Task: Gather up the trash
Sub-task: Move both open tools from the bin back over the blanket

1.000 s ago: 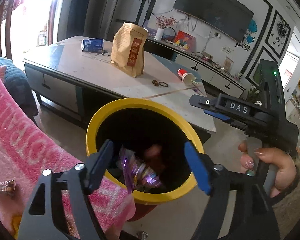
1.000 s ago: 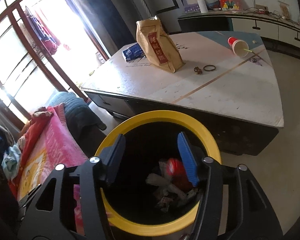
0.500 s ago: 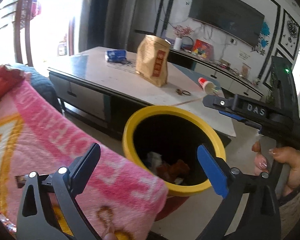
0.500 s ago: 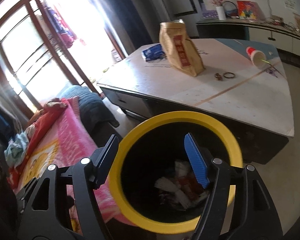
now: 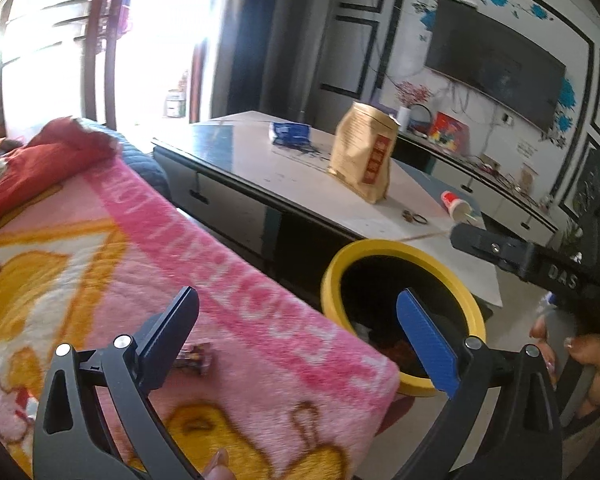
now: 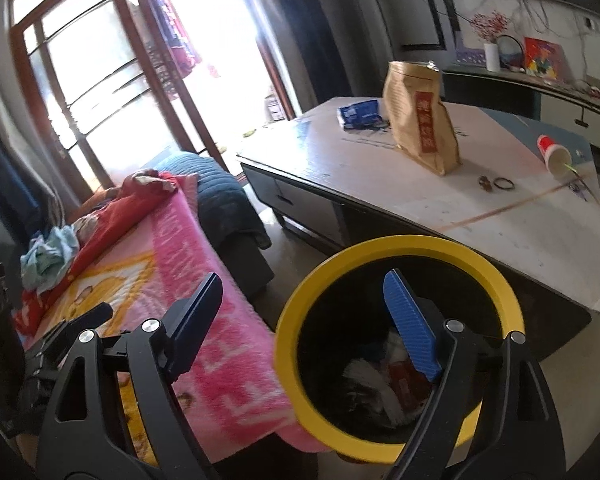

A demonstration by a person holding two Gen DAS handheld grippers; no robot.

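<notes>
A yellow-rimmed black trash bin [image 5: 440,260] stands on the floor between the sofa and the coffee table; it also shows in the right wrist view [image 6: 512,304], with crumpled trash [image 6: 384,384] inside. My left gripper [image 5: 300,336] is open and empty over the pink blanket [image 5: 220,272]. A small purple candy wrapper [image 5: 194,356] lies on the blanket beside its left finger. My right gripper [image 6: 304,320] is open and empty above the bin's left rim. It appears in the left wrist view [image 5: 540,268] at the right.
The coffee table [image 6: 500,216] holds a brown paper bag [image 6: 420,116], a blue packet [image 6: 358,114], a tipped red-and-white paper cup [image 6: 554,154] and small rings [image 6: 496,184]. Clothes [image 6: 52,256] lie on the sofa. A TV and cabinet stand behind.
My left gripper let a purple wrapper fall into the bin, then swung left over the pink blanket. My right gripper opened wider and drifted left of the bin's middle.
</notes>
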